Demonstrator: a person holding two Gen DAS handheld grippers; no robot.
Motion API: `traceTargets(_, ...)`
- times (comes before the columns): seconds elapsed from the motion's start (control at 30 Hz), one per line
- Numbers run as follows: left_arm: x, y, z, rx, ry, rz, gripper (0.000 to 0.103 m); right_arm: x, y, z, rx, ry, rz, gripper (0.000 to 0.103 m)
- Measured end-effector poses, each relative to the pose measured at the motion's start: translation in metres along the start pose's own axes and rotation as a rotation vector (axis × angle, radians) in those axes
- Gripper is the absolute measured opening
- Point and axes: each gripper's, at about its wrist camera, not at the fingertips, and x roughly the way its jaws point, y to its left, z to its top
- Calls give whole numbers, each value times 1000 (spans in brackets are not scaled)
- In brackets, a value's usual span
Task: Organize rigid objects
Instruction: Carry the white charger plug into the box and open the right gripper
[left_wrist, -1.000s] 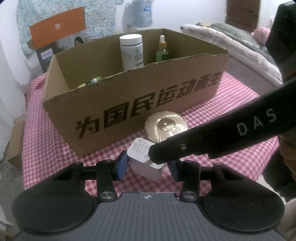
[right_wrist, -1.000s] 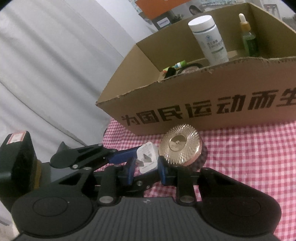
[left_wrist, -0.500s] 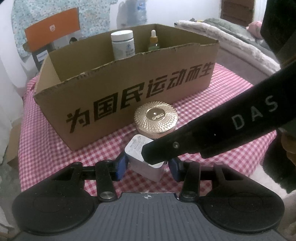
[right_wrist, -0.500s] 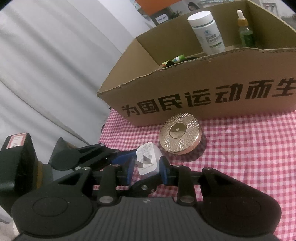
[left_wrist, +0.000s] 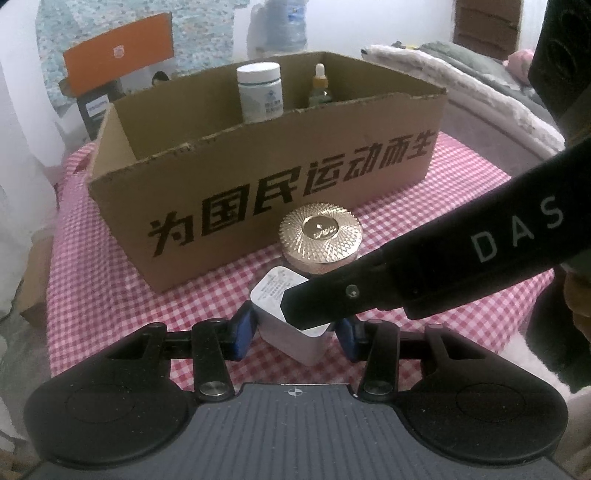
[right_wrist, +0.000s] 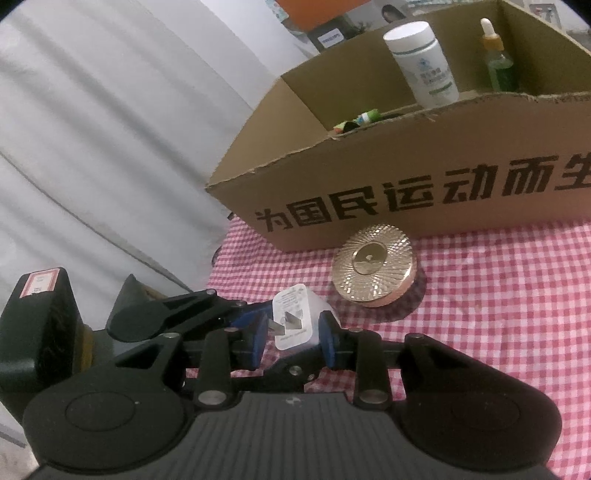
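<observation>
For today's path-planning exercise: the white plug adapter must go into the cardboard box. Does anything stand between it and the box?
Yes. The gold-lidded jar stands on the checked cloth directly between the white plug adapter and the near wall of the cardboard box. The adapter sits between the fingers of both grippers and would have to be lifted over jar and wall.

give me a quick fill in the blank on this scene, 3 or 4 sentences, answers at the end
1. The white charger plug sits between the pads of ____ grippers at once.
2. The gold-lidded jar stands on the ____ checked tablecloth, outside the cardboard box.
3. The white bottle and the dropper bottle stand ____ the box.
4. The plug's metal prongs face the ____ wrist camera.

Missing words: both; red-and-white; inside; right
</observation>
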Motion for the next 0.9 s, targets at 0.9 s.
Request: traceTargets(0.9, -3, 9, 146, 32, -138, -57, 45, -71, 2, 127, -120, -199, 14, 33)
